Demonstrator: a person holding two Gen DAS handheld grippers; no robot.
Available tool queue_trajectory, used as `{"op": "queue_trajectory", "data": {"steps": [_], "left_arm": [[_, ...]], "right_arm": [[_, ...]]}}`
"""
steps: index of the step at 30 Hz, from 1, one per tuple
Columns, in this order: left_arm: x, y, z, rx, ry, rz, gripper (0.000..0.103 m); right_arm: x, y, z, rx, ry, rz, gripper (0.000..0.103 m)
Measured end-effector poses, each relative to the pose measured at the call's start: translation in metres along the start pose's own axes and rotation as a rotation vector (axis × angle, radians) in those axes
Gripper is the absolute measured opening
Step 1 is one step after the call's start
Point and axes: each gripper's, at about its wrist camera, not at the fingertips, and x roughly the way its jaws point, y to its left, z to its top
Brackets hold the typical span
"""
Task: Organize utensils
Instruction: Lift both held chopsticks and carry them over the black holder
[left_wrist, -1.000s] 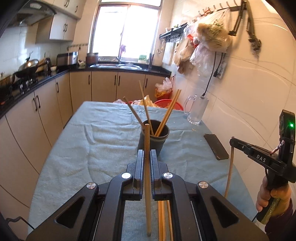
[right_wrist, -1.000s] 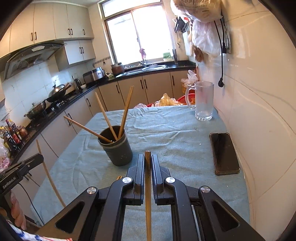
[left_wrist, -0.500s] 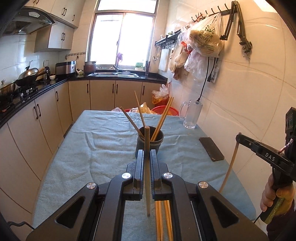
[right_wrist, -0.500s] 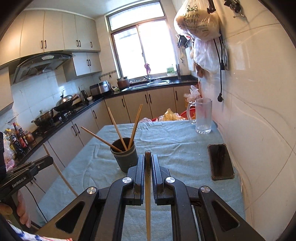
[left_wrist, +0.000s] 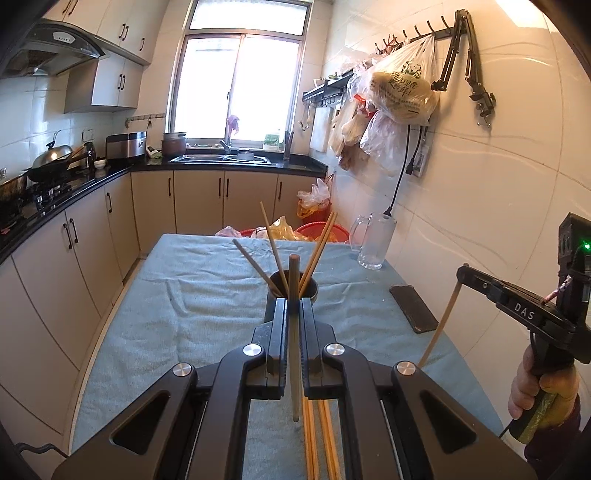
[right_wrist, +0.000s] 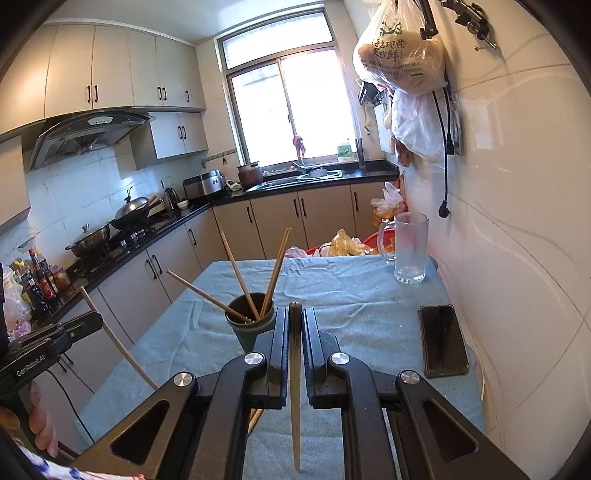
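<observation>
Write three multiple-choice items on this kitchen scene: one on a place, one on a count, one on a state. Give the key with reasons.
1. Where does the flat black phone lie?
A. In the sink
B. On the blue-green tablecloth, near the wall
C. On the stove

2. How many wooden chopsticks stand in the dark round cup?
A. Four
B. One
C. Nine

3. What is the left gripper doing?
A. Open, holding nothing
B. Shut on a spoon
C. Shut on a wooden chopstick

Key: 1 B, the phone rests on the cloth beside the tiled wall; 2 A, four sticks lean from the cup; 3 C, the stick sits clamped between its fingers.
</observation>
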Motion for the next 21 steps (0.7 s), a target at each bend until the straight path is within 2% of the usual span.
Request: {"op": "queue_trajectory", "data": {"steps": [9,14,21], "left_arm": [[0.003,-0.002,0.02,0.025,-0.003,0.008,0.005],[0.01,0.001,0.035,0.002,0.01,-0.016,0.005],[0.014,-0.002,0.066,-0.001,-0.016,-0.034,0.005]], "right_arm": [[0.01,0.001,0.018,-0.009,-0.005,0.015,0.007],[0.015,0.002,0.032,-0.01,-0.012,0.022,0.007],[0.026,0.001,0.058,0.012,-0.015,0.058,0.007]]}}
